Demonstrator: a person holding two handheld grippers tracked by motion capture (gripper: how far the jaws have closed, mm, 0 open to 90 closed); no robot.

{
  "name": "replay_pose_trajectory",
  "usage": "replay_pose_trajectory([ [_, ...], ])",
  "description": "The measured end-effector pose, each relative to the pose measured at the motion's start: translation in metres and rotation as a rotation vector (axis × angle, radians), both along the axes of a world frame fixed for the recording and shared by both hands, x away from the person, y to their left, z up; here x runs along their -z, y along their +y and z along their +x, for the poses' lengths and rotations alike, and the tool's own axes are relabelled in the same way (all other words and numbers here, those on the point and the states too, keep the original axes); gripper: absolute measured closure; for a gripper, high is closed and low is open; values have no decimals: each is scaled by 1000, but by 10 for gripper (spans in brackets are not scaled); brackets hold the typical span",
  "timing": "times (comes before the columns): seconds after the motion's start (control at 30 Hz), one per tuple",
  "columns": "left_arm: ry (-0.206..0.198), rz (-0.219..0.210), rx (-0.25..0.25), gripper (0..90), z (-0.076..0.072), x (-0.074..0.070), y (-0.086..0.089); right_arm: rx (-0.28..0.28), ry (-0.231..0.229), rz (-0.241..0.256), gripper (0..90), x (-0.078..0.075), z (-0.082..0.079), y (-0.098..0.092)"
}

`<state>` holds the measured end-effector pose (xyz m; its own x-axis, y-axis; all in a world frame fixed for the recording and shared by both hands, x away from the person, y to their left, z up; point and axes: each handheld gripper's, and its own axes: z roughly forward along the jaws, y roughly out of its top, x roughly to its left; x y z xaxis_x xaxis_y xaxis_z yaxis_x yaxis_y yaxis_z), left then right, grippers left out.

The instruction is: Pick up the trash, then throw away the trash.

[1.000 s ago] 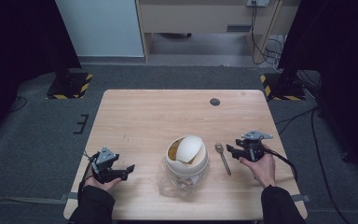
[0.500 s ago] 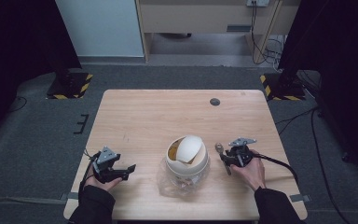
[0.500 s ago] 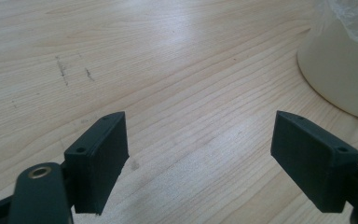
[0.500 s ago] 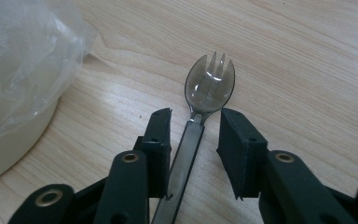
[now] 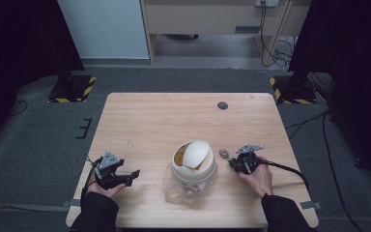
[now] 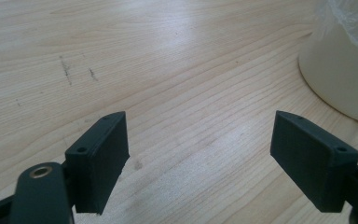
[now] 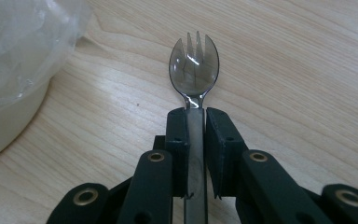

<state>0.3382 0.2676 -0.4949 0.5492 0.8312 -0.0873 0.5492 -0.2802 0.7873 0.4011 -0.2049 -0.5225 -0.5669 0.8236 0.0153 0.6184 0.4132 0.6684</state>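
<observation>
**Two claws out, one clamped on the spork**

Your right claw [image 5: 234, 164] is clenched on the spork [image 7: 195, 65], jaws pinching the flat handle from both sides just below the bowl. In the right gripper view the head pokes straight out past the jaw tips, tines pointing away, hanging low over the surface [image 5: 154, 121]; whether it touches the wood, you can't tell from this angle. In the high view the spork head [image 5: 224, 154] sits just right of the tub [image 5: 194, 166], near it but apart.

That tub is a white round container standing near the front middle of the surface, clear plastic wrap [image 5: 174, 182] bunched around its base and a curved white lid [image 5: 196, 152] tilted in its mouth. Something yellowish shows inside, too small to make out.

Your left claw [image 5: 129, 175] is released, jaws spread wide with bare wood between them, as the left gripper view [image 6: 200, 154] shows. It rests low at the front left, tips pointing right toward the tub [image 6: 340, 74], which shows at the far right of that view, well clear of the jaws.

Your right hand [image 5: 258, 175] wraps its gripper from behind, cable [image 5: 290, 170] trailing off right. One small dark disc [image 5: 222, 105] lies near the far edge.
</observation>
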Motion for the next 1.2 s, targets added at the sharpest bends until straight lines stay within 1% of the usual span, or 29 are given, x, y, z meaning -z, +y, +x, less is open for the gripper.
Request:
replay_pose_trajectory([
  [0.07,-4,0,0,189,0,-1,0,1,0,-7,800,-1,0,-1],
  [0.1,-5,-2,-1,189,0,-1,0,3,-4,-1,800,-2,0,-2],
  [0.2,-7,-6,-1,189,0,-1,1,18,-31,41,800,-8,1,-6],
  [0.23,-7,-6,-1,189,0,-1,1,18,-31,41,800,-8,1,-6],
  [0.27,-10,-9,-2,189,0,-2,1,31,-58,82,800,-15,1,-11],
  [0.37,-14,-13,-5,189,0,-2,1,47,-101,148,800,-25,1,-17],
  [0.57,-19,-15,-7,190,0,-3,0,65,-183,264,800,-45,-2,-30],
  [0.67,-28,-34,-8,192,-1,-5,0,70,-229,315,800,-57,-4,-35],
  [0.7,-28,-34,-8,194,-1,-5,0,70,-229,315,800,-57,-4,-35],
  [0.77,-37,-64,-9,195,-2,-8,-1,69,-268,341,800,-67,-6,-38],
  [0.83,-45,-91,-11,195,-4,-11,-2,69,-294,368,800,-75,-8,-41],
  [0.87,-52,-118,-17,195,-5,-14,-4,62,-311,395,800,-81,-10,-43],
  [0.9,-52,-118,-17,195,-5,-14,-4,62,-311,395,800,-81,-10,-43],
  [0.93,-66,-139,-26,195,-6,-18,-5,56,-331,410,800,-87,-12,-45],
  [1.03,-108,-148,-37,195,-7,-28,-7,54,-361,436,800,-96,-14,-47],
  [1.1,-142,-166,-33,195,-6,-37,-8,44,-377,454,800,-101,-15,-48],
  [1.17,-180,-188,-40,195,-6,-47,-9,36,-395,451,800,-106,-17,-48],
  [1.2,-196,-197,-40,195,-6,-52,-9,31,-403,460,800,-109,-17,-48],
])
